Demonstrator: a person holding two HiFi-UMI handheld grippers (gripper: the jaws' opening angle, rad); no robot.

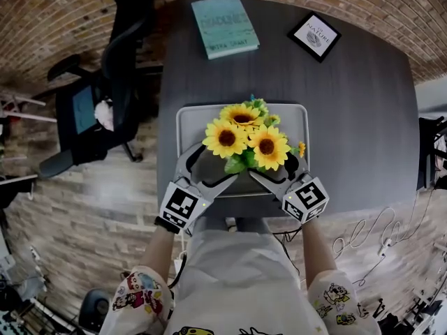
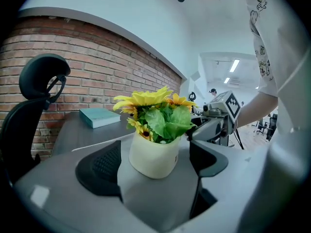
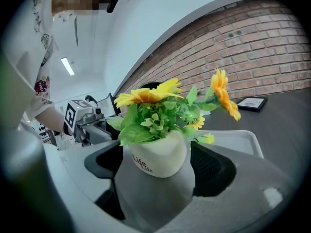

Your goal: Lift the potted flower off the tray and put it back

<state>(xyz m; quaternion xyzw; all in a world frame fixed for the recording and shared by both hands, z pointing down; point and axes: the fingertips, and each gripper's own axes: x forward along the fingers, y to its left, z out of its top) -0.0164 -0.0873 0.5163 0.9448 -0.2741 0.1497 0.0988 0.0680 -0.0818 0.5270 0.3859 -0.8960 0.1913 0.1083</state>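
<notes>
Potted flower [image 1: 244, 139] stands inside the tray [image 1: 186, 117], near its front edge; left tongs [image 1: 209, 166] and right tongs [image 1: 279, 167] both spread, straddling the pot untouched, probably for a balanced two-sided grip.

We read "Life" printed twice on the white pot [image 3: 155, 160]. The framed card [image 1: 315, 37] bears "NATURE". We cannot read the title on the teal book [image 1: 224, 25].

We see a teal book [image 1: 224, 25] lying flat at the far edge of the dark table [image 1: 363, 124], with a small framed picture [image 1: 315, 37] well apart to its right. A black chair [image 1: 105, 96] stands left of the table, near the brick wall [image 1: 56, 19]. Loose cables [image 1: 367, 239] lie on the floor at right.
</notes>
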